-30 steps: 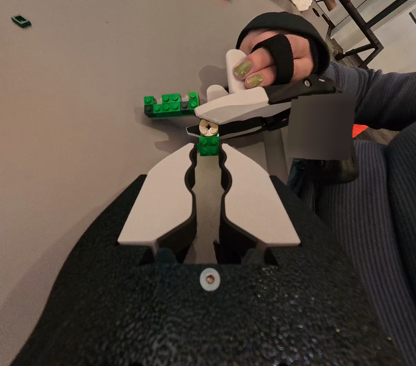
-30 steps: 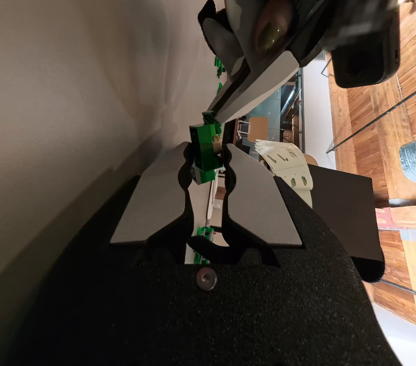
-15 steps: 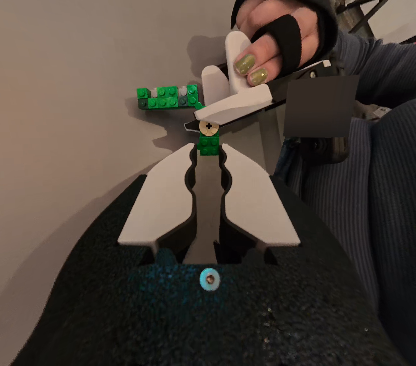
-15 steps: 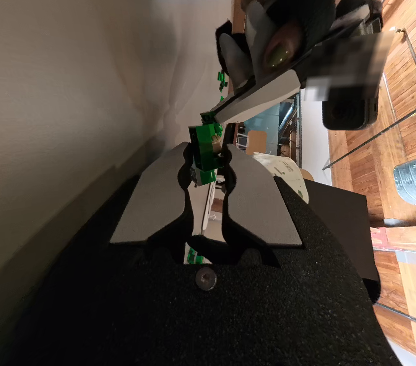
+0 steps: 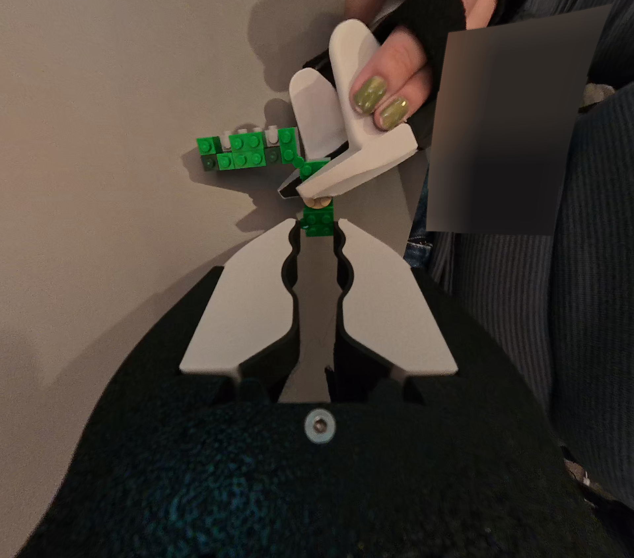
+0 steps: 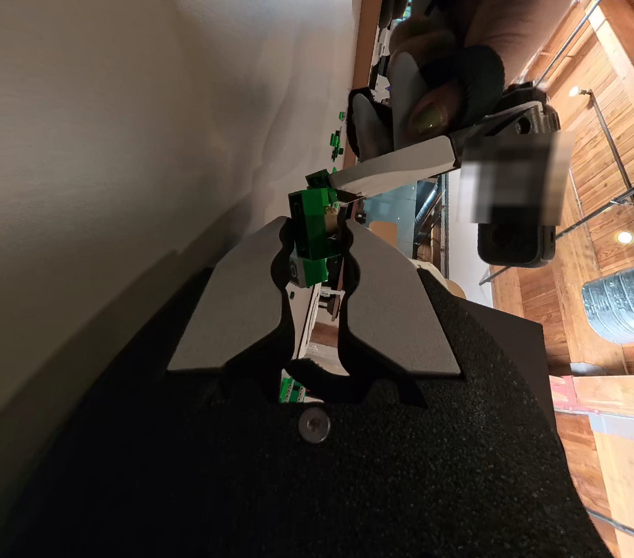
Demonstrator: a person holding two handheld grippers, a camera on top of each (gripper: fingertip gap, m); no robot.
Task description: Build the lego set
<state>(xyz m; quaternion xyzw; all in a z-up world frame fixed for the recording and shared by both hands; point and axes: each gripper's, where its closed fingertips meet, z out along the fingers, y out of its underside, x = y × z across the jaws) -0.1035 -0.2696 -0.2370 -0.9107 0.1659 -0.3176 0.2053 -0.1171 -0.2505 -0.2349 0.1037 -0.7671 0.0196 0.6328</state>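
My left gripper (image 5: 317, 223) is shut on a small green brick piece (image 5: 319, 226) at its fingertips, above the grey table (image 5: 103, 96). My right gripper (image 5: 297, 190) comes in from the right, held by a gloved hand (image 5: 394, 10), and is shut on the upper part of the same small stack, over a tan round piece (image 5: 319, 202). In the right wrist view my right gripper (image 6: 315, 226) clamps the green stack (image 6: 310, 226), and my left gripper (image 6: 329, 185) meets its top end. A longer green and white assembly (image 5: 245, 152) lies on the table just behind.
Several loose green pieces (image 6: 336, 144) lie farther along the table (image 6: 137, 96). The person's blue-clad leg and sleeve (image 5: 583, 301) fill the right side, close to the table edge. The green assembly also shows low between my right fingers (image 6: 291, 392).
Both grippers have stayed shut on the small stack. The right gripper has tilted more upright and now covers most of the tan round piece. The table assembly now sits right behind the right gripper's tip.
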